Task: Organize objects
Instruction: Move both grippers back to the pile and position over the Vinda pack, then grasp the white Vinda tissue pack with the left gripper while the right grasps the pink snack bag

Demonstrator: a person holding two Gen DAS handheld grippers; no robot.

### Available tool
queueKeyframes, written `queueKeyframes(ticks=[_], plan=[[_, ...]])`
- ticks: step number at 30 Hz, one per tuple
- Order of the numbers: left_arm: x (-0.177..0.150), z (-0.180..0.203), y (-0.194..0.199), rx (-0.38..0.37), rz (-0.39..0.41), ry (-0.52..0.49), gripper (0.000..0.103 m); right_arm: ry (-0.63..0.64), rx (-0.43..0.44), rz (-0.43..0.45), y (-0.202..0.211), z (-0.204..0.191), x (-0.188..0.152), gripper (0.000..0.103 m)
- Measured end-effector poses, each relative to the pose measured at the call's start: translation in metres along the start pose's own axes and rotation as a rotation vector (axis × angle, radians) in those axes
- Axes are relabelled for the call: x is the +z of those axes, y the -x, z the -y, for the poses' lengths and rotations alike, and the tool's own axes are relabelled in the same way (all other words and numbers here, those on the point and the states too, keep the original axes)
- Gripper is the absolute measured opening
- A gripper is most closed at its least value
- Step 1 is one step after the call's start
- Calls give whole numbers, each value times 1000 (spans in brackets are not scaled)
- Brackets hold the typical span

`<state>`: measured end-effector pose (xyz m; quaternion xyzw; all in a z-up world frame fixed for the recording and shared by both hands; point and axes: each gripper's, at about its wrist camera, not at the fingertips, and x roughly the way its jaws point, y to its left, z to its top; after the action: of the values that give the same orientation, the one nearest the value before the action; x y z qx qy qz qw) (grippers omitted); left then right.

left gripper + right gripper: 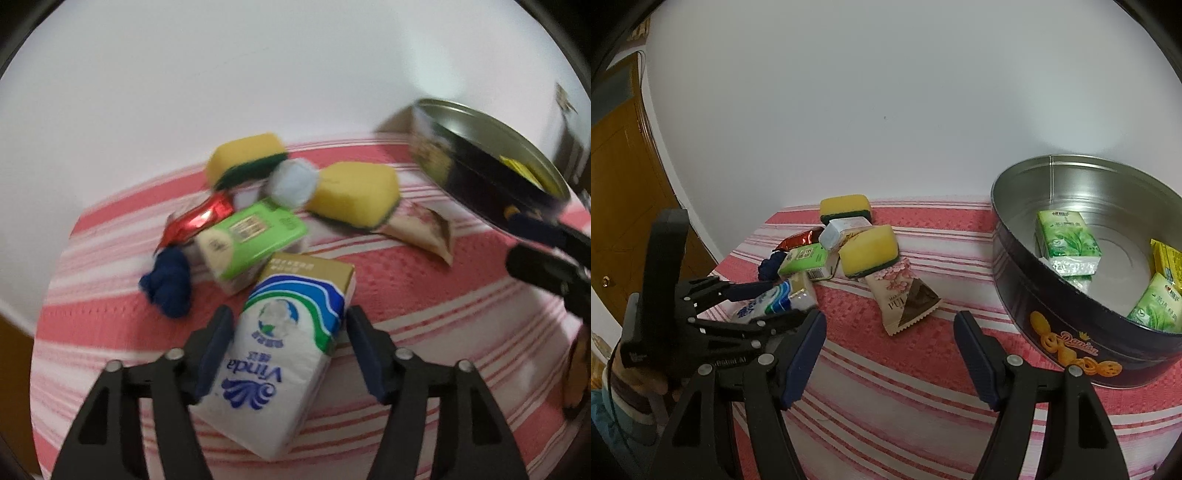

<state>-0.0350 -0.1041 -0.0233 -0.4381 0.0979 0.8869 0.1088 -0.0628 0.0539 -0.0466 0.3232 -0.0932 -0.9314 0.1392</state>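
White wall fills the upper half of both views, and below it a desk (923, 369) is covered with a pink-and-white striped cloth.

In the left wrist view the left gripper (288, 347) sits at lower centre, its jaws on either side of a white Vinda tissue pack (280, 354) with blue and green waves and a gold end; whether the pads actually press it I cannot tell. In the right wrist view this pack lies at the left, between the same jaws. The right gripper (890, 354) is wide open with nothing between its jaws, above bare cloth at lower centre.

At the right of that view stands a round dark cookie tin (1071, 325) with a silver inside. It holds two green tissue packs (1067, 240) and a yellow pack (1169, 262) at its far right edge.

Beyond the Vinda pack, toward centre frame, lies a loose heap: a green-topped pack (255, 236), a dark blue cloth bundle (168, 286), a red foil wrapper (199, 218), two yellow sponges (354, 192) with green undersides, a small pale packet (842, 232) and a beige flowered snack bag (905, 299), which lies between the heap and the tin.
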Motion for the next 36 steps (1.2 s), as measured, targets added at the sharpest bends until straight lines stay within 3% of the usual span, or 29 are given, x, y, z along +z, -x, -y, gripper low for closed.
queueKeyframes(ticks=[2,3,4,7,9,13,14,18,20,23,26,31,36], plan=[[-1,-6,-9,69,-42,9,96,5,2,-5,-1,-1,0,73],[-3,-7,-10,89,-39,7,100,7,3,-7,-1,-2,0,73],[-4,-10,-11,107,-41,5,103,8,5,-7,-1,-2,-1,73],[-7,-20,-12,49,-48,45,103,7,6,-12,2,1,-2,73],[-11,-28,-13,-9,-52,92,96,1,4,-19,2,3,-2,73],[-12,-17,-7,-59,-34,64,57,8,11,-33,-1,3,-1,73],[-10,-11,-11,-56,-28,56,54,15,16,-38,-2,2,-1,73],[-8,-8,-7,-56,13,83,53,50,27,-55,-6,-4,0,74],[-4,-11,7,-68,75,118,53,66,27,-53,-8,-6,3,74],[6,-22,34,-107,188,218,53,91,36,-58,-13,-10,9,73],[21,-34,52,-70,269,366,53,127,12,-85,-27,-13,17,73],[42,-39,49,27,291,562,53,169,-32,-156,-60,-14,31,73],[43,-31,33,91,290,519,53,233,-96,-209,-84,-14,39,73]])
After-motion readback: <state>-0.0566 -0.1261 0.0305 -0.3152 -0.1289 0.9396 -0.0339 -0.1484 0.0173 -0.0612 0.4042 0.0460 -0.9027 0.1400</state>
